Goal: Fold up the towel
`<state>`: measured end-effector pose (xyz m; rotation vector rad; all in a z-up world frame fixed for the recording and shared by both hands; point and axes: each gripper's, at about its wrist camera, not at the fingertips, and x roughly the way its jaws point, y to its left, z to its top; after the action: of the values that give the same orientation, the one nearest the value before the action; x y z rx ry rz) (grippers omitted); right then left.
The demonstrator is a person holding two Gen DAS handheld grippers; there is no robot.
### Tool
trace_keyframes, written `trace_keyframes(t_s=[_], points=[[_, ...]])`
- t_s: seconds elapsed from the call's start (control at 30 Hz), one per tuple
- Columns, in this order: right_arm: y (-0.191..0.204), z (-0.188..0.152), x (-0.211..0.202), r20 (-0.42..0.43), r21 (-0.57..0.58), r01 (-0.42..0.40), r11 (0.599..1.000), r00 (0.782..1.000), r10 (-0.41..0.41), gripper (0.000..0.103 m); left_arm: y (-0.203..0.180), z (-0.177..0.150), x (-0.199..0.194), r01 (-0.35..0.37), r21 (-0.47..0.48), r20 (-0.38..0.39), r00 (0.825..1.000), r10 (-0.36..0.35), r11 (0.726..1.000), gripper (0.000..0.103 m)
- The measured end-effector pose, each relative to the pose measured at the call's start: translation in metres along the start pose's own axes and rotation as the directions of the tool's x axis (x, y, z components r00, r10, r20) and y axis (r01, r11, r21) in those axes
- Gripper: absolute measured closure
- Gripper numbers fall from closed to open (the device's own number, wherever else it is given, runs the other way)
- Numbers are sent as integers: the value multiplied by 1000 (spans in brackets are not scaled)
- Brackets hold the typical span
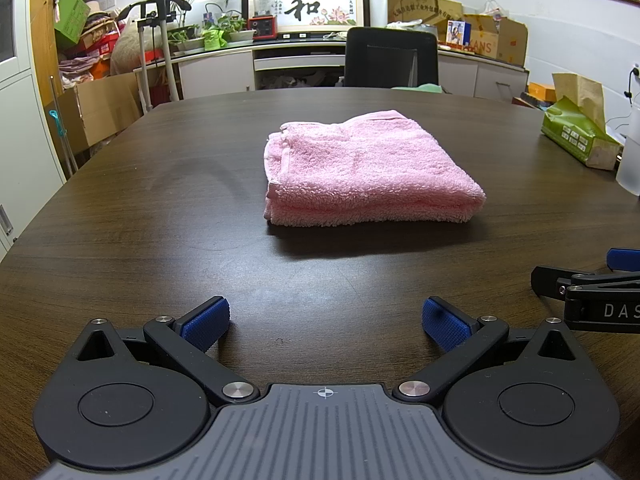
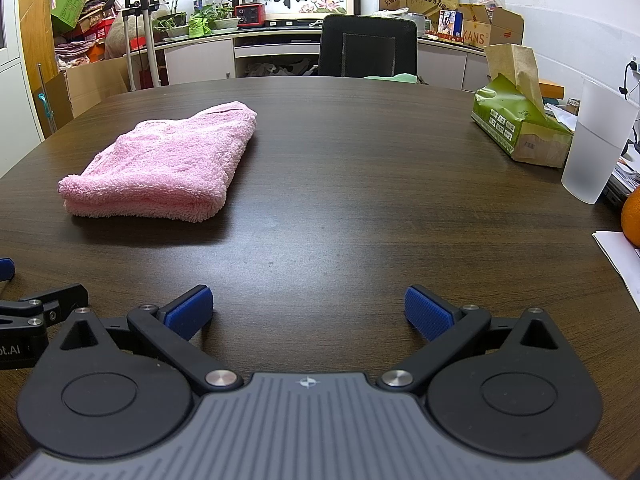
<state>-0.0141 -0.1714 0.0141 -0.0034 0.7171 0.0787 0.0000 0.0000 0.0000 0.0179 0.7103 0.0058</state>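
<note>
Where tissue juts out: green tissue box [image 2: 520,124].

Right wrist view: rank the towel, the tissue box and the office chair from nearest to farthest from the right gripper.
1. Towel, folded, ahead and to the left of the right gripper.
2. Tissue box, farther back along the table's right edge.
3. Office chair, beyond the table's far edge, near centre.

Fluffy pink terry-cloth towel [image 1: 368,168] on a matt, dark, seemingly wood-grain table [image 1: 160,220]; frosted plastic cup [image 2: 596,144].
</note>
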Motion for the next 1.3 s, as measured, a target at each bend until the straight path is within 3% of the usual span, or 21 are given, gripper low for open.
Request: trace_keyframes(t_s=[1.07, 1.3], points=[[0, 0, 0, 0, 0, 0, 1000, 1000, 0, 0, 2, 1, -1, 11, 6, 2, 1000, -11, 1000, 0], [0, 0, 0, 0, 0, 0, 1000, 1000, 0, 0, 29, 6, -7, -53, -2, 14, 999, 53, 999, 0]])
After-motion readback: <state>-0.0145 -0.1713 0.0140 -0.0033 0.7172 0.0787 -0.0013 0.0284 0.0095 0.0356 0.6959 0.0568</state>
